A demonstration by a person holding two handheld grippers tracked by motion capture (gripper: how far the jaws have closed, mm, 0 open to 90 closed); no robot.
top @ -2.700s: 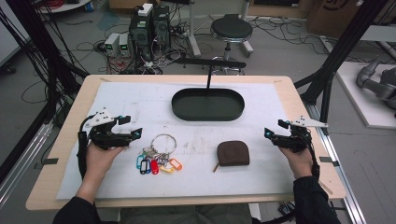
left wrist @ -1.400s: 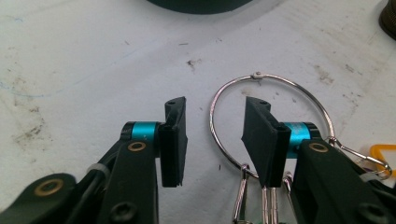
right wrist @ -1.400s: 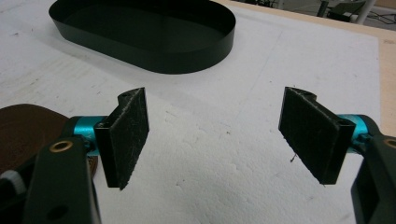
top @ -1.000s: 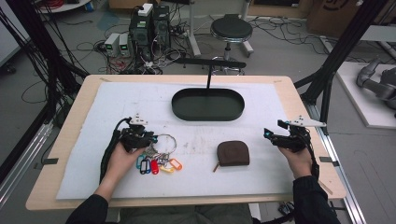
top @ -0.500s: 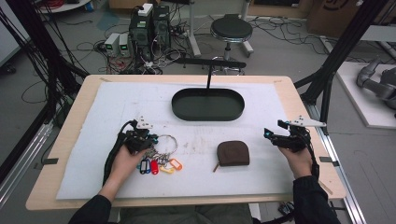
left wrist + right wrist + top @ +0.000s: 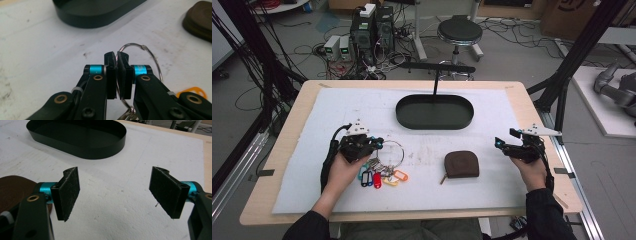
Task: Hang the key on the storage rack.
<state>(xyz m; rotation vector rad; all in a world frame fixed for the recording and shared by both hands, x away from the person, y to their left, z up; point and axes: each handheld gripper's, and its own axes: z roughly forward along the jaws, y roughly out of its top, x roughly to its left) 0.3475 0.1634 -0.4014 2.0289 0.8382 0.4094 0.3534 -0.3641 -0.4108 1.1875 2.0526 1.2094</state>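
Now the left claw has the key ring

Now the left claw [image 6: 377, 142] has shut on the wire key ring [image 6: 147, 53]. A second ago its jaws were part open beside the ring; they have just been closing, and in the left gripper view the two pads stand pressed together with the thin wire passing between them low down. The loop of the ring arcs up and to the right of the claw, beyond its tips. The coloured key tags [image 6: 382, 177] hang off the ring on the near side of the claw, toward the person, and seem to rest on the white mat of the desk [image 6: 302, 165]. So the grasp looks made, and a lift is likely the next step.

The right claw [image 6: 503, 144] has not stirred: it holds off at the right side of the desk, jaws wide and empty. The brown zip pouch [image 6: 461, 164] lies to its left, and the dark oval tray [image 6: 434, 111] sits farther ahead of both claws, with nothing visible in it.
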